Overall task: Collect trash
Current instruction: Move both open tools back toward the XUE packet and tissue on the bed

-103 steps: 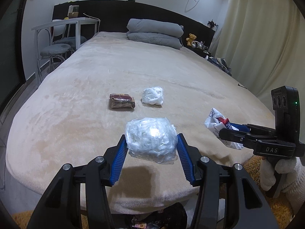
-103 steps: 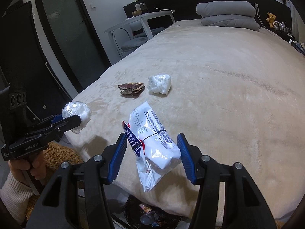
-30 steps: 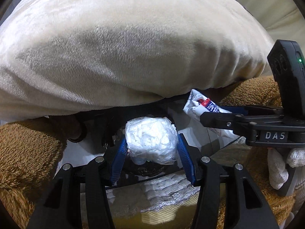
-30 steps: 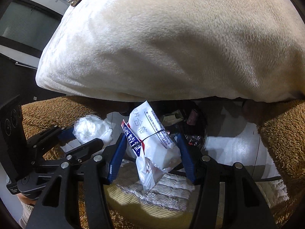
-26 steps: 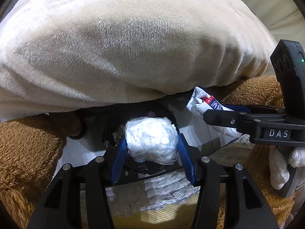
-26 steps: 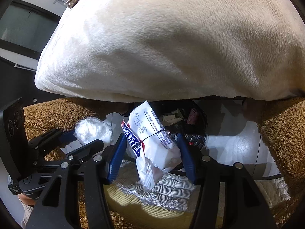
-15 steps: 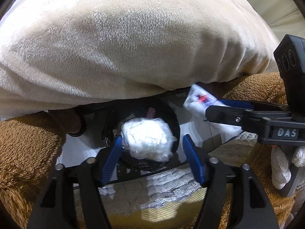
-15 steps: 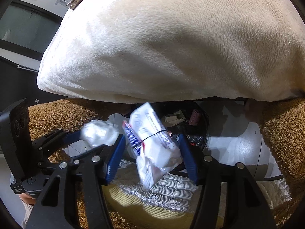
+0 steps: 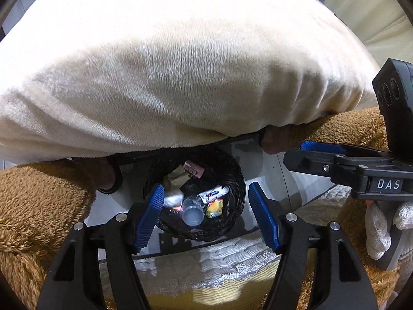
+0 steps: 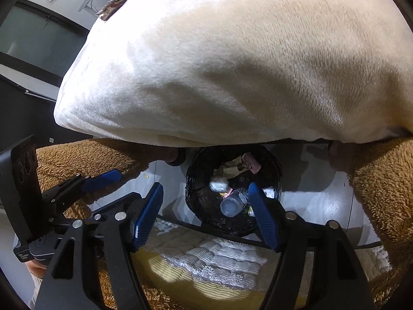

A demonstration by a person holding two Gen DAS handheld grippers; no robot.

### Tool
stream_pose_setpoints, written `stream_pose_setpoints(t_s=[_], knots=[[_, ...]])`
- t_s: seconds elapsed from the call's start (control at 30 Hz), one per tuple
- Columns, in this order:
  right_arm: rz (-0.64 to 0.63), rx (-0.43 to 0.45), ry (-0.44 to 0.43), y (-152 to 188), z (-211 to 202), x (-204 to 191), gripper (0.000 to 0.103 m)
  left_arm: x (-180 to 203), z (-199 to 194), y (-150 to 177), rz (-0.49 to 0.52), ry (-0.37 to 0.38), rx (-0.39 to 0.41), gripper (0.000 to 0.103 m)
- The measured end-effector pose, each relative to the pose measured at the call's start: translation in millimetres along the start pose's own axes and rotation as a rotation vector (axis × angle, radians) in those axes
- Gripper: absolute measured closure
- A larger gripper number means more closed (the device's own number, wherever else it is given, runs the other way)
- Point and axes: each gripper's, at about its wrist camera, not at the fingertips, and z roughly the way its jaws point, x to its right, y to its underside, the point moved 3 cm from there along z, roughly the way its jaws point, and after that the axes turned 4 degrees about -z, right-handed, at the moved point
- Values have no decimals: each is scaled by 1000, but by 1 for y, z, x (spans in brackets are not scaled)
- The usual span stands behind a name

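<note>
Left wrist – trash bin (image 9: 233,170) below empty left gripper (image 9: 206,215).

Bright overhead light, deep shadow under the blanket (image 9: 180,64), strong fisheye bending, dark corners

The waste basket (image 9: 238,180) stands on the floor just under the bed's (image 9: 180,64) overhanging foot edge, between two fuzzy rugs (image 9: 38,206) to its left and right. In it lie a wadded bag (image 9: 173,196) at the left, a cup (image 9: 192,215) at the near rim, and wrappers (image 9: 213,193) to the right. Both grippers hang above it, the left gripper (image 9: 206,214) directly over, the right gripper (image 10: 206,211) beside
</note>
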Motion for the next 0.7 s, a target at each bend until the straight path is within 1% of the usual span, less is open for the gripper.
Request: stream_pose_setpoints(t_s=[0.23,0.3,0.4,0.47,0.57,0.7], knots=[[-100,144,-6,1,-31,-17,34,-2,-25,-3,-10,27,108,36],[-134,194,-10,1,-43,-22,34,-4,-36,-4,-17,31,156,36],[-188,271,-9,0,-62,-30,34,-6,-56,-6,-16,76,220,36],[-221,311,-12,-5,-75,-34,34,-9,-68,-10,-25,97,265,36],[-281,357,16,-17,-89,-42,34,-16,-85,-21,-42,111,319,36],[-351,383,45,-40,-100,-53,34,-23,-104,-42,-34,84,371,36]])
